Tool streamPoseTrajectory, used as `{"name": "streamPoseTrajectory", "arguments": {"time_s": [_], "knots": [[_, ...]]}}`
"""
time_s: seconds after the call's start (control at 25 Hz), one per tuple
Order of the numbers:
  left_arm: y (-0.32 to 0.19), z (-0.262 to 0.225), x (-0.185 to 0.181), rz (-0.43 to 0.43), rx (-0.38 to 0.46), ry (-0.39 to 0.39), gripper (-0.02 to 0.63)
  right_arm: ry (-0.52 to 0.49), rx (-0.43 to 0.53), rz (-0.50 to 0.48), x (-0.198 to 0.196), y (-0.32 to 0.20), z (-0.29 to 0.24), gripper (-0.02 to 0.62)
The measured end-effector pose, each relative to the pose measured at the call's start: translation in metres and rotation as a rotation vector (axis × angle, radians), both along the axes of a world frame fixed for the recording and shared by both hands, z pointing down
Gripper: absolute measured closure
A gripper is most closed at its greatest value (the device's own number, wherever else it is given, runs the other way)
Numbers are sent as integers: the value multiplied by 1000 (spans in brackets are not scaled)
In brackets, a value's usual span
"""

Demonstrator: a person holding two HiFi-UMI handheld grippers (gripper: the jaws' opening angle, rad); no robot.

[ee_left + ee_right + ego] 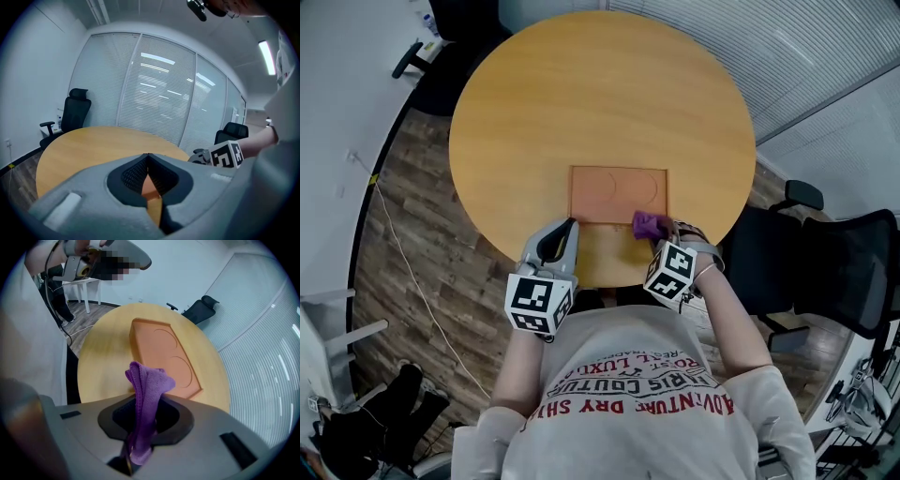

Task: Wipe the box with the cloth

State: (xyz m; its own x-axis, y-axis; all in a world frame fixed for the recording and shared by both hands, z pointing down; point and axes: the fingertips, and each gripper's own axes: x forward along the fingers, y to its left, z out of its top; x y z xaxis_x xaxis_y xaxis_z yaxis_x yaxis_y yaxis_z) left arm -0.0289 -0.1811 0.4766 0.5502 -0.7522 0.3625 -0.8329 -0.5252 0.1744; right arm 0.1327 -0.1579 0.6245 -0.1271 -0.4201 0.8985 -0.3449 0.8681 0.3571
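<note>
Cloth [149, 380], purple and bunched, stands up between the fingers of your right gripper [146, 401], which are clamped on it. In the head view the cloth [648, 224] sits at the near right corner of the orange box [617, 195]; whether it touches that corner cannot be told. The box [159, 350] is a shallow tray lying flat on the round wooden worktop [581, 103], towards your side, and its floor shows two round recesses side by side, both bare orange. Your left gripper [570, 225] points at the box's near left corner, and in its own view its fingers [140, 165] are pressed together tip to tip.
</note>
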Motion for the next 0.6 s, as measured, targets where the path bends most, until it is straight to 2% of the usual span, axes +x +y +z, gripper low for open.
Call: {"name": "streamPoseTrajectory", "arguments": {"time_s": [0.16,0.24,0.4,0.6], "knots": [[1,-3,-8,25,7,-7,597,-32,-115,23,-2,22,4,517],[2,-4,-10,33,10,-11,597,-50,-128,45,-1,29,4,517],[4,-8,-8,51,23,-13,597,-75,-85,74,3,27,-7,517],[5,-17,-4,69,52,-14,597,-177,24,135,-4,5,-50,517]]}}
